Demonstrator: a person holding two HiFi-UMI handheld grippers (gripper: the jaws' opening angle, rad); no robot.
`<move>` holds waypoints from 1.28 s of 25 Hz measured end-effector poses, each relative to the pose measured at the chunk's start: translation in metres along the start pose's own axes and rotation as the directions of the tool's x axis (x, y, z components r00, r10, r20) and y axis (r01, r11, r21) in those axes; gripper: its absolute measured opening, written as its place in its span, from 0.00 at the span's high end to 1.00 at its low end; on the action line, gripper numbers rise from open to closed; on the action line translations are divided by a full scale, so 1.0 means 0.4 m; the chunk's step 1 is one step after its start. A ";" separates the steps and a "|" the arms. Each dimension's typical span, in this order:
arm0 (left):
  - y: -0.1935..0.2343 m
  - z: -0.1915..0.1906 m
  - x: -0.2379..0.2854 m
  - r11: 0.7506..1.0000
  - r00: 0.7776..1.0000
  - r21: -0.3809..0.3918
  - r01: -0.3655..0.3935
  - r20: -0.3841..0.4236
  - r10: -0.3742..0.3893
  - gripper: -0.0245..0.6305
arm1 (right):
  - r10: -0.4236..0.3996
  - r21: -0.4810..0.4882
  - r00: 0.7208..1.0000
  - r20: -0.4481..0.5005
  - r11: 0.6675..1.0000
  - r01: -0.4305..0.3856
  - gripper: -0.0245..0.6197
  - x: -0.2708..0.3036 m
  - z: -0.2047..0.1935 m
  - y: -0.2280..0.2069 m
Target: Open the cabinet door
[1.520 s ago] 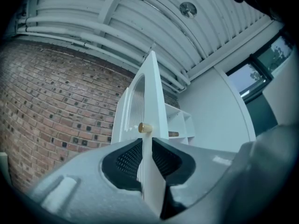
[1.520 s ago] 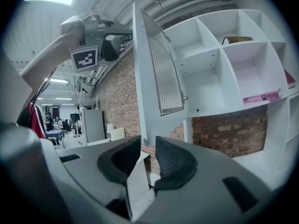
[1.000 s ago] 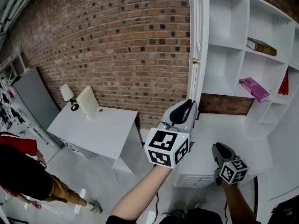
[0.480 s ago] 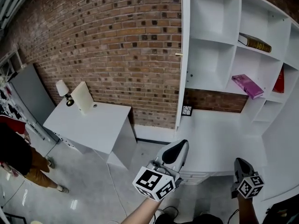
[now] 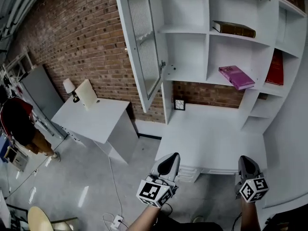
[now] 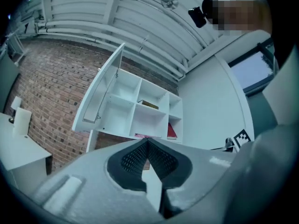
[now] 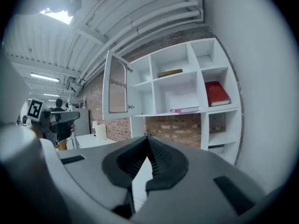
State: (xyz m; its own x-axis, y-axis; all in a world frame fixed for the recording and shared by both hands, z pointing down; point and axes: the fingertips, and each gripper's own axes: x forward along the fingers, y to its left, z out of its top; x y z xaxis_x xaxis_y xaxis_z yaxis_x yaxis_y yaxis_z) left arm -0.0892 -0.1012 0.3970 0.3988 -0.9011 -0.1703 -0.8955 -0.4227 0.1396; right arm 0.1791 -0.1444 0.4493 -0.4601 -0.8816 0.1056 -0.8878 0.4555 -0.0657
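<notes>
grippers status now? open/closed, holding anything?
left gripper: closed, nothing between its jaws, not touching the cabinet door.
right gripper: closed, nothing between its jaws.

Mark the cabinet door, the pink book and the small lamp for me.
cabinet door (image 5: 146,42), head view, on its glazed panel.
pink book (image 5: 236,77), head view, on the middle of its cover.
lamp (image 5: 69,86), head view, on its white shade.
</notes>
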 end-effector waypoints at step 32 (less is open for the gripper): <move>-0.346 -0.326 -0.032 0.981 0.977 0.081 -0.175 -0.112 0.183 0.93 | -0.097 -0.088 0.995 0.019 0.991 0.099 0.96 -0.343 -0.178 -0.379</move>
State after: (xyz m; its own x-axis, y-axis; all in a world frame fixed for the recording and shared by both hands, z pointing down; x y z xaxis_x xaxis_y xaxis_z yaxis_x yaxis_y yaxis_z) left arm 0.0556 -0.0438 0.5069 0.2475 -0.9684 -0.0315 -0.9644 -0.2493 0.0878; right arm 0.3762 -0.0837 0.5153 -0.3712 -0.9239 0.0930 -0.9263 0.3754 0.0323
